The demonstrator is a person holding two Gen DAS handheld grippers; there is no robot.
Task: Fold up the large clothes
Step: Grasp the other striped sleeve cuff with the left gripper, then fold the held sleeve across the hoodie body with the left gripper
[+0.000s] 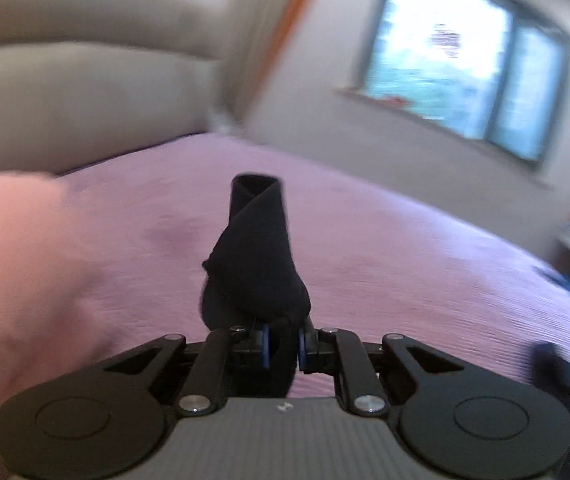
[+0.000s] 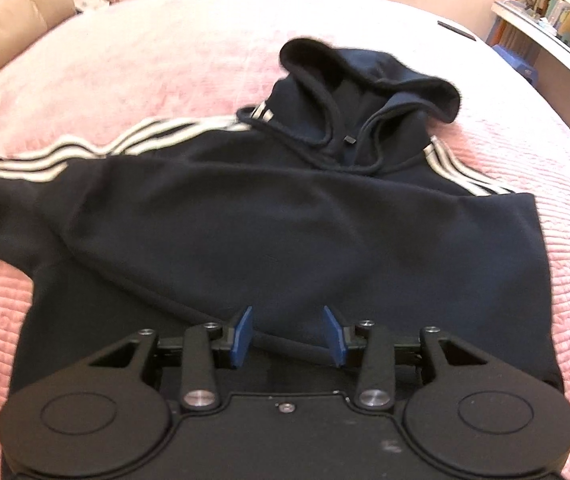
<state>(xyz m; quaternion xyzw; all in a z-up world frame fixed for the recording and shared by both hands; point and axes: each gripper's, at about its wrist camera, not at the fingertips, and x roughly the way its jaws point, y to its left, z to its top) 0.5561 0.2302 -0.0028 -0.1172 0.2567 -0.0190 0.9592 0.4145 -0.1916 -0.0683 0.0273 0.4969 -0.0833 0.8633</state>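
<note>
Left gripper (image 1: 281,346) clenched on cuff (image 1: 257,256); carry sleeve across hoodie (image 2: 245,220), taut. Right gripper (image 2: 287,336) released, above hem.

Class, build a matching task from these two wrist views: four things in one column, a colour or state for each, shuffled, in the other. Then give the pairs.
Column 1:
1. left tool
2. right tool
3. bedspread
4. sleeve stripes

Column 2:
A. pink
B. white
C. shut on dark cloth
D. open above the hoodie

The dark cloth sticks up from the left tool; the hoodie lies on the bedspread.

Pairs: 1-C, 2-D, 3-A, 4-B
</note>
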